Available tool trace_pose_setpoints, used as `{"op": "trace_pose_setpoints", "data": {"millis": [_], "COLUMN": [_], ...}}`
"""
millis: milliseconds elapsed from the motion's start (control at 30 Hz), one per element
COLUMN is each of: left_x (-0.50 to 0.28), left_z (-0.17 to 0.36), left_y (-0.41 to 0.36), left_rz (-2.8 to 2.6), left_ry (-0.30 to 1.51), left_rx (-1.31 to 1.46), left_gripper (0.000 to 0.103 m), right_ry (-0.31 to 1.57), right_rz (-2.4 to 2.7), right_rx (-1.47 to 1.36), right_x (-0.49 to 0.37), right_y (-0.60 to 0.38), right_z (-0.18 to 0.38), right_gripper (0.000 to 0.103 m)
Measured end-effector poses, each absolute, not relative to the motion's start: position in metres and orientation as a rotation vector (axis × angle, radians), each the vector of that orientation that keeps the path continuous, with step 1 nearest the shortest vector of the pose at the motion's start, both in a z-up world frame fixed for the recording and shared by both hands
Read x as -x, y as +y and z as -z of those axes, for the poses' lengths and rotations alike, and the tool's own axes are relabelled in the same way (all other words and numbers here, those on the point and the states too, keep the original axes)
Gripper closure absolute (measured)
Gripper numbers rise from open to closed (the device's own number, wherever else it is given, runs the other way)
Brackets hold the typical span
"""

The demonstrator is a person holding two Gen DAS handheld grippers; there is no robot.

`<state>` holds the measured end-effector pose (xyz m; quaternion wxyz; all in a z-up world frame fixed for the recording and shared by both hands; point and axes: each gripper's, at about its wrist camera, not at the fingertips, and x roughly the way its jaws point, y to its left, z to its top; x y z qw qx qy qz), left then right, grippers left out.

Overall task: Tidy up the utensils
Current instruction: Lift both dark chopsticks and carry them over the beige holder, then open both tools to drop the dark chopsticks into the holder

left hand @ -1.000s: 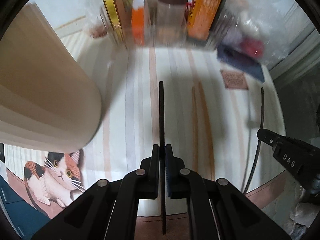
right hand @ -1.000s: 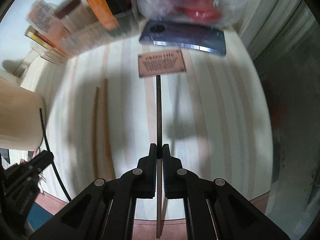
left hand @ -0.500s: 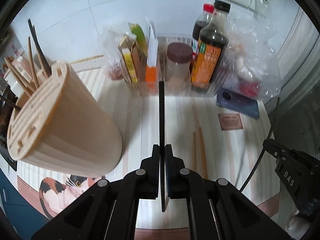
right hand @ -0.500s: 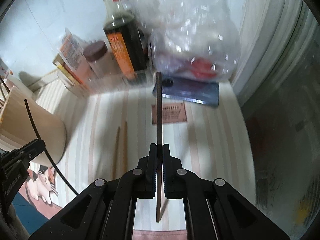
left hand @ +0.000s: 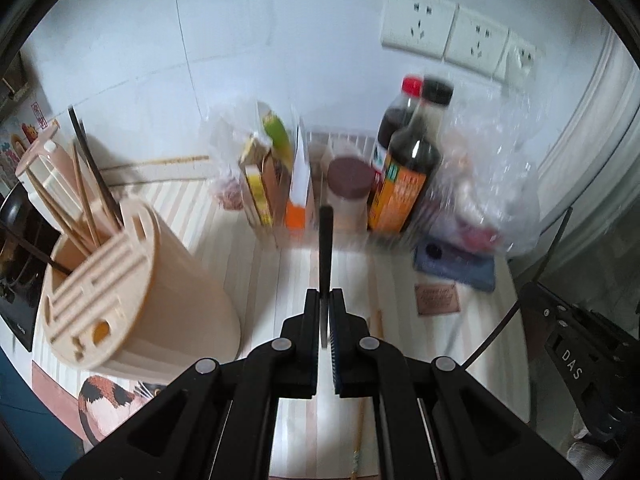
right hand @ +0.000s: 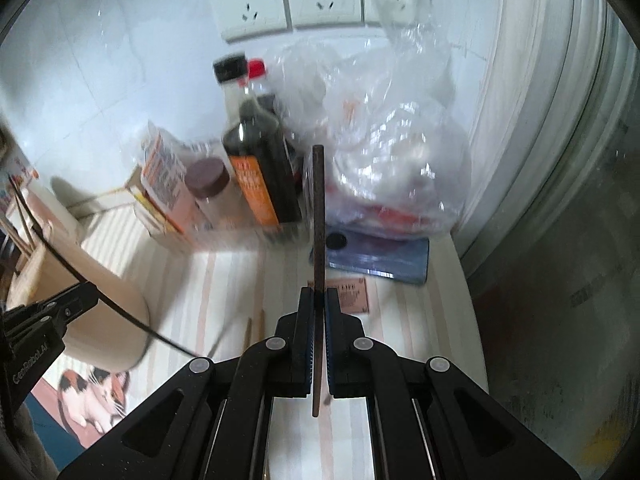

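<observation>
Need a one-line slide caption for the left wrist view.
Left gripper clamps a black chopstick beside the slotted utensil holder.

The striped surface (left hand: 472,344) carries a beige utensil holder (left hand: 160,304), two loose wooden chopsticks (right hand: 255,330), a blue phone (right hand: 380,258) and bottles (left hand: 404,176).

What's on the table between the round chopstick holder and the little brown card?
Two wooden chopsticks lie on the striped mat between the chopstick holder and the brown card, clearest in the right wrist view.

Black chopstick (left hand: 325,248) upright, pinched at its lower part, dark brown chopstick (right hand: 318,240) upright, likewise pinched, two light wooden chopsticks (right hand: 256,330) flat and side by side on the striped desk, beige slotted holder (left hand: 132,292) at left, tilted in view, several chopsticks (left hand: 82,200) standing in it
</observation>
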<state>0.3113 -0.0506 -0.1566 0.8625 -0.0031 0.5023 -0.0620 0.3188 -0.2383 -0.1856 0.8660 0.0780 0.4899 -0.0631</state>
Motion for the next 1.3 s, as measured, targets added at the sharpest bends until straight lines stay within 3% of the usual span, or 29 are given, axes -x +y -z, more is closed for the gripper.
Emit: {"op": "trace_pose_setpoints", "data": {"millis": [467,833,1067,1300], "left_x": [-0.326,-0.306,-0.3,-0.313], "left_z": [0.036,-0.044,-0.032,0.021], "left_y": [-0.027,0.07,0.125,0.156], "left_rz": [0.146,-0.032,-0.17,-0.218], "left_ry": [0.853,0.758,0.762,0.869], "left_rx": [0.061,0.102,0.166,0.237], "left_gripper": [0.101,0.101,0.101,0.101], "right_ry": [0.896,0.793,0.784,0.827], "right_rz": [0.0,-0.248,-0.41,-0.449], "right_rx": [-0.238,-0.288,-0.278,-0.199], "right_x": [-0.366,-0.404,-0.436,-0.457], "right_y": [-0.225,-0.148,-0.061,0.01], "right_z": [0.089,0.013,0.002,0.037], "right_gripper": [0.098,0.098,0.098,0.098]}}
